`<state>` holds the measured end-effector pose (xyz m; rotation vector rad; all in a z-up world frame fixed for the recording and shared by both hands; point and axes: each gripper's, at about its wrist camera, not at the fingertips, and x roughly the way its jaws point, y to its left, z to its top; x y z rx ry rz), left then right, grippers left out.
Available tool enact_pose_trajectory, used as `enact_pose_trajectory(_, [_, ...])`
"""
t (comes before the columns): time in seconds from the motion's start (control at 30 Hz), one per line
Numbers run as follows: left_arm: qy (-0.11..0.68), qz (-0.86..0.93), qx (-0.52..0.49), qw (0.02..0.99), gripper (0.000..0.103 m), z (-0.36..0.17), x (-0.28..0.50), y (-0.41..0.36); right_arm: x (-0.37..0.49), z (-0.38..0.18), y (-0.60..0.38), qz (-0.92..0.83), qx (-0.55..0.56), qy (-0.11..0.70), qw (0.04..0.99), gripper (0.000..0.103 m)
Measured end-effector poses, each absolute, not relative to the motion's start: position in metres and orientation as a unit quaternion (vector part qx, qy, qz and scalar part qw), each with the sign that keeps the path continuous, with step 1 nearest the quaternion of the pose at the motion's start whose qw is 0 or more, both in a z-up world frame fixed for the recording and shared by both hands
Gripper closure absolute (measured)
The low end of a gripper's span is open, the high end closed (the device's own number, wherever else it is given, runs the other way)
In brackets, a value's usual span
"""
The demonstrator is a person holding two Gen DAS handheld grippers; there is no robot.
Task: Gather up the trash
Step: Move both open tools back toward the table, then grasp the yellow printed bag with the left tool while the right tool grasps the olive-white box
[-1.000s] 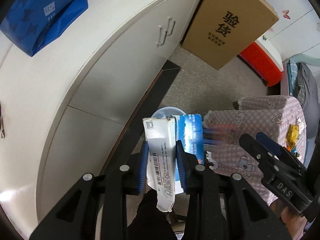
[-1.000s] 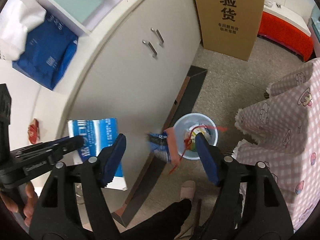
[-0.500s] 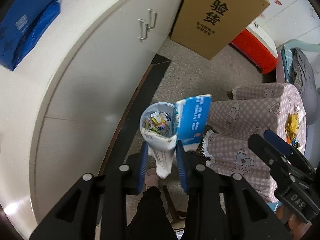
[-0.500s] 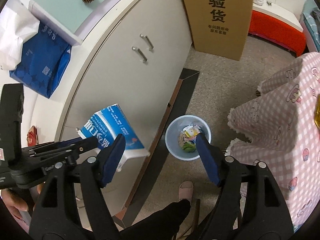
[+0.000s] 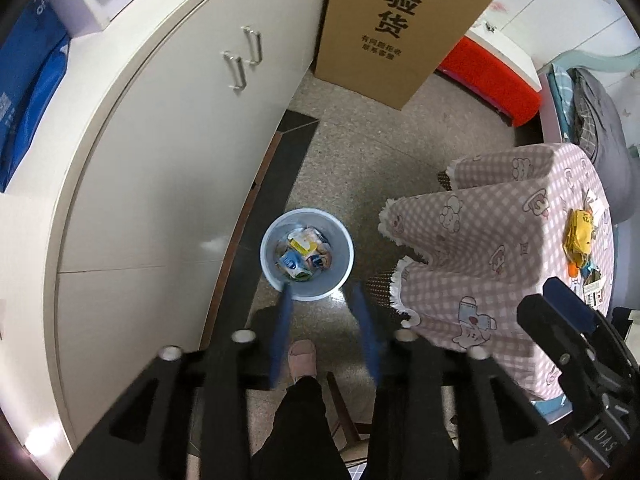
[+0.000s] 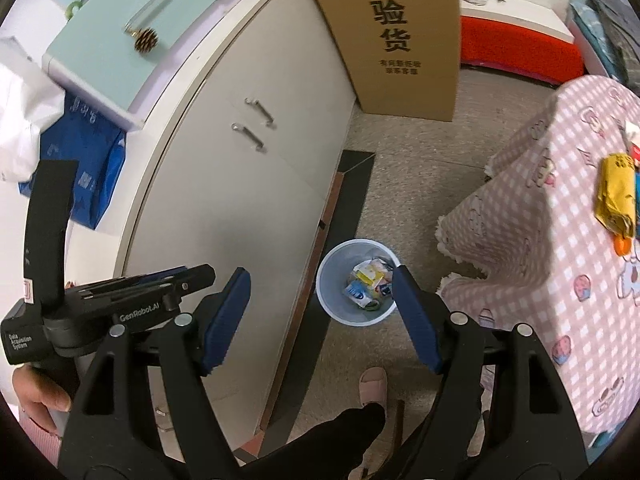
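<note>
- Jaws: left gripper (image 5: 324, 320) spread apart, nothing between the pads (slightly motion-blurred). Right gripper (image 6: 322, 312) wide apart, also empty. Both hang high above the floor, pointing down.
- White cabinet (image 5: 168, 168) runs along the left side, two metal handles on its doors. The bin sits just beside its base, probably so it stays out of the walkway.
- Cardboard box (image 5: 404, 28) with black printed characters stands upright against the cabinet's far end.
- Table with pink checked cloth (image 5: 500, 264) on the right, cloth edge near the bin but not touching it.
- Trash bin (image 5: 307, 254), pale blue, round, on the floor between cabinet and table. Both grippers are roughly over it, so anything let go should drop inside.
- Trash in the bin (image 5: 302, 254): blue, yellow and white packaging, piled at the bottom.
- Yellow wrapper (image 6: 614, 196) lies on the tablecloth, well apart from the bin, with smaller scraps beside it (too small to identify). Judgement: likely the next pickup; right gripper is nearer.
- Person's slipper (image 5: 303, 358) on the floor, just short of the bin.
</note>
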<state>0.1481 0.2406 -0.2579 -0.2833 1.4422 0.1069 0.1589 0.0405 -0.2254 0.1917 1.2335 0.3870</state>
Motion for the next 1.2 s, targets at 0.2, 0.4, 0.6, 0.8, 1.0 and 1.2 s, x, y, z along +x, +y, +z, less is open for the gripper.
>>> enact_pose_trajectory(0.2, [0.650, 0.016, -0.107, 0.752, 0.052, -0.244, 0.159, 0.197, 0.157, -0.214, -0.006, 0.151, 0.119, 0.558, 0.807, 0.031])
enact_pose_trajectory(0.4, [0.639, -0.028, -0.077, 0.765, 0.043, -0.230, 0.179, 0.121, 0.153, -0.201, -0.080, 0.110, 0.149, 0.535, 0.825, 0.030])
enact_pose_trajectory(0.6, [0.636, -0.076, -0.040, 0.767, 0.035, -0.224, 0.194, 0.026, 0.149, -0.200, -0.187, 0.050, 0.170, 0.524, 0.833, 0.028])
enact_pose_trajectory(0.8, [0.646, -0.109, -0.013, 0.755, 0.032, -0.235, 0.209, -0.073, 0.147, -0.215, -0.292, -0.012, 0.178, 0.535, 0.826, 0.025])
enact_pose_trajectory(1.0, [0.658, -0.105, 0.004, 0.746, 0.032, -0.247, 0.223, -0.139, 0.149, -0.242, -0.361, -0.057, 0.204, 0.561, 0.800, 0.022])
enact_pose_trajectory(1.2, [0.658, -0.085, 0.019, 0.748, 0.030, -0.256, 0.233, -0.165, 0.165, -0.268, -0.384, -0.060, 0.245, 0.582, 0.773, 0.020])
